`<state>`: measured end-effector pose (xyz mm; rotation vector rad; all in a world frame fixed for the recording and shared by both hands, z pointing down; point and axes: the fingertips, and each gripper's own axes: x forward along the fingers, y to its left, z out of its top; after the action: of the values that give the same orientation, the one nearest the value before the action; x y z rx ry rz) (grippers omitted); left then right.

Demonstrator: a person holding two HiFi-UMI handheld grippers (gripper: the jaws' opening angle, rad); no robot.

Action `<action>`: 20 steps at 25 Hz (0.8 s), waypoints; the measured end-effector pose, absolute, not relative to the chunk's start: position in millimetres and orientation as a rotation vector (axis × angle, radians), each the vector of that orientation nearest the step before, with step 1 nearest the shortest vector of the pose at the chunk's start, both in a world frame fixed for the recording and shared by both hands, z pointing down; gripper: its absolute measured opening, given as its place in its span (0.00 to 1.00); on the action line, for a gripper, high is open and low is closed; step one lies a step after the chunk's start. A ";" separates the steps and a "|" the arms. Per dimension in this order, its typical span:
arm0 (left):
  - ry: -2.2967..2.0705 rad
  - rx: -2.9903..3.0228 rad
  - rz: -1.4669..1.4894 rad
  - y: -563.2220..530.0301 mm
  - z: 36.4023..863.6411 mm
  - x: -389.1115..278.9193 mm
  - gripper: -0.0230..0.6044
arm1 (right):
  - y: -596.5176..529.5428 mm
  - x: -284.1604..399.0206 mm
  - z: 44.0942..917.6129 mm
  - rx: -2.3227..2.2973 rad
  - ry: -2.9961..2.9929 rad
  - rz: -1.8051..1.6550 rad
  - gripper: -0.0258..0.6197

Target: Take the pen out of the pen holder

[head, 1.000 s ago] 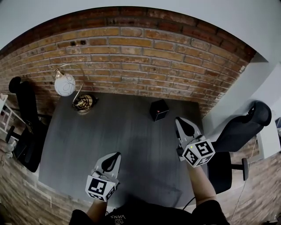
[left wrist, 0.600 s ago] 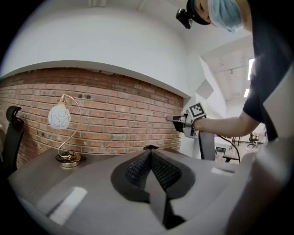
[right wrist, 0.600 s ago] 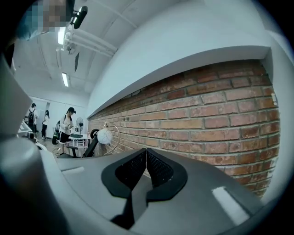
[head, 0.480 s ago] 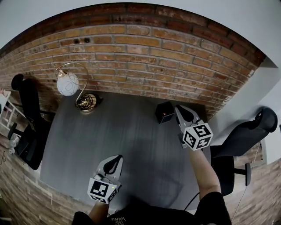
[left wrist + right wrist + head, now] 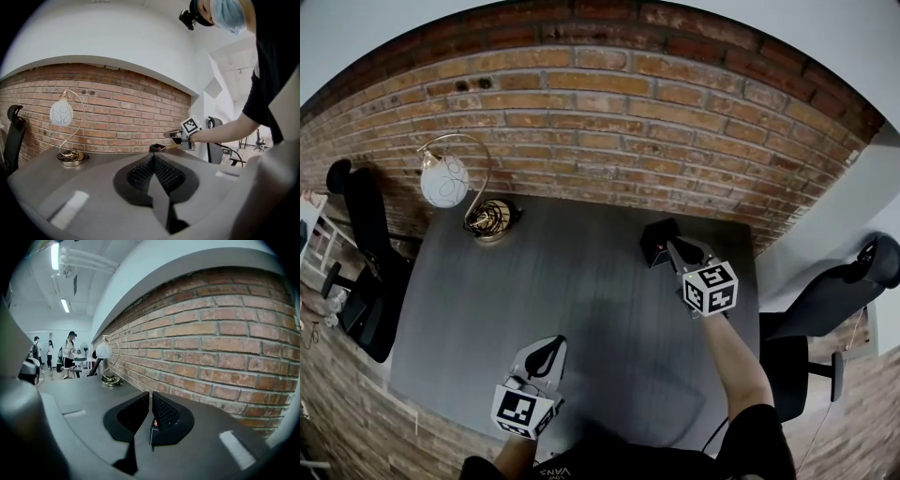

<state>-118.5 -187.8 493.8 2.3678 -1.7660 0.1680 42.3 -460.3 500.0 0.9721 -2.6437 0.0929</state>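
The right claw [image 5: 673, 247] has reached the pen holder [image 5: 655, 239] near the tabletop's [image 5: 562, 281] far right corner, its jaws now cracked apart over the red-tipped pen [image 5: 155, 423]. The left claw [image 5: 551, 344] stays closed by the front edge. The shirt [image 5: 551, 463] reads "VANS".

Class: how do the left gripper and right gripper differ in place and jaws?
Left gripper hangs near the front edge of the table; right gripper reaches the pen holder at the back. Left gripper's jaws are together; right gripper's stand slightly apart, a red tip showing in the gap. Both carry marker cubes.
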 end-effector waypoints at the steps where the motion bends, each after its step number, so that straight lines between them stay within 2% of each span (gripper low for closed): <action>1: -1.768 2.361 0.170 -188.5 495.5 -119.9 0.12 | -462.1 41.1 506.6 0.962 -2.630 0.092 0.04; 4: -1.768 2.352 0.175 -191.4 499.8 -121.8 0.12 | -467.6 38.0 525.3 0.924 -2.587 0.085 0.05; 6: -1.765 2.347 0.181 -193.4 503.4 -122.9 0.12 | -471.6 36.9 535.0 0.905 -2.562 0.083 0.10; 14: -1.726 2.317 0.202 -203.1 513.4 -124.1 0.12 | -485.7 33.4 565.1 0.853 -2.467 0.049 0.16; 20: -1.713 2.338 0.202 -211.6 521.9 -125.5 0.12 | -489.2 34.0 581.8 0.816 -2.423 0.042 0.17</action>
<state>-125.5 -211.6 521.9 2.3376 -1.7126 0.2016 34.0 -489.2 581.8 0.8161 -2.4232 0.0420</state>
